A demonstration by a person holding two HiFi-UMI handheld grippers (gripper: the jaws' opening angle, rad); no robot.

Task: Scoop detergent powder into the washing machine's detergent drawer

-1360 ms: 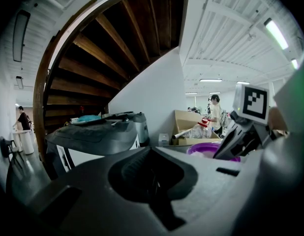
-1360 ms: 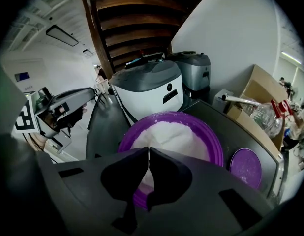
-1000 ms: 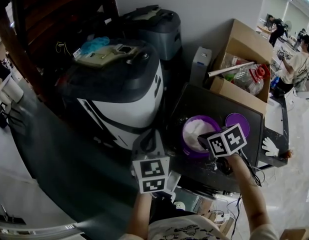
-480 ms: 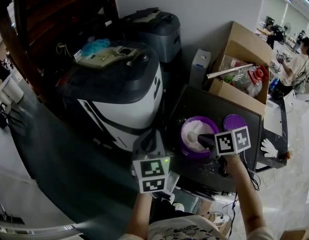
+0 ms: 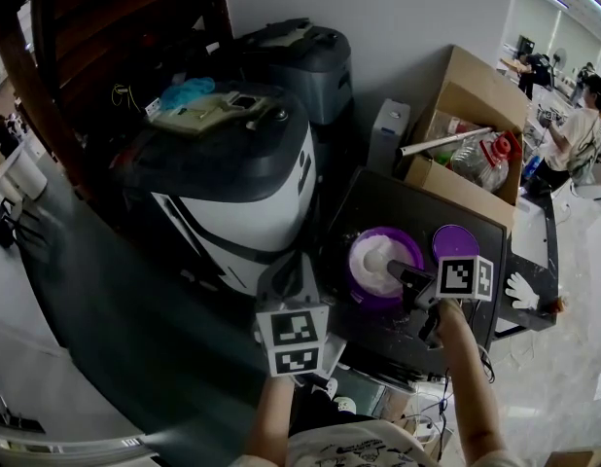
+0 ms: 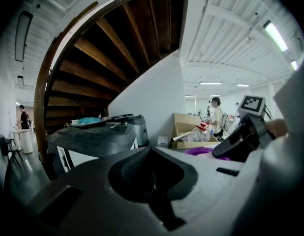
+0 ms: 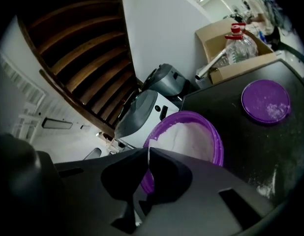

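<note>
- Detergent powder, white and fine with a heaped, cracked surface, fills a round purple plastic tub on the black tabletop, just right of the washing machine.
- My right gripper hangs over the tub's near rim. Its jaws are pinched on a thin white sliver (a scoop handle, as far as I can read it) that reaches toward the powder.
- My left gripper sits low in front of the washer, jaws pressed together with nothing between them.
- A flat purple lid lies right of the tub, apart from it and dusted white.
- Across the table's far edge stands a cardboard box holding a clear bottle with a red cap.
- The washer is rounded, white below a dark grey top.
- Bare tabletop shows between tub and lid, and toward the near edge.
</note>
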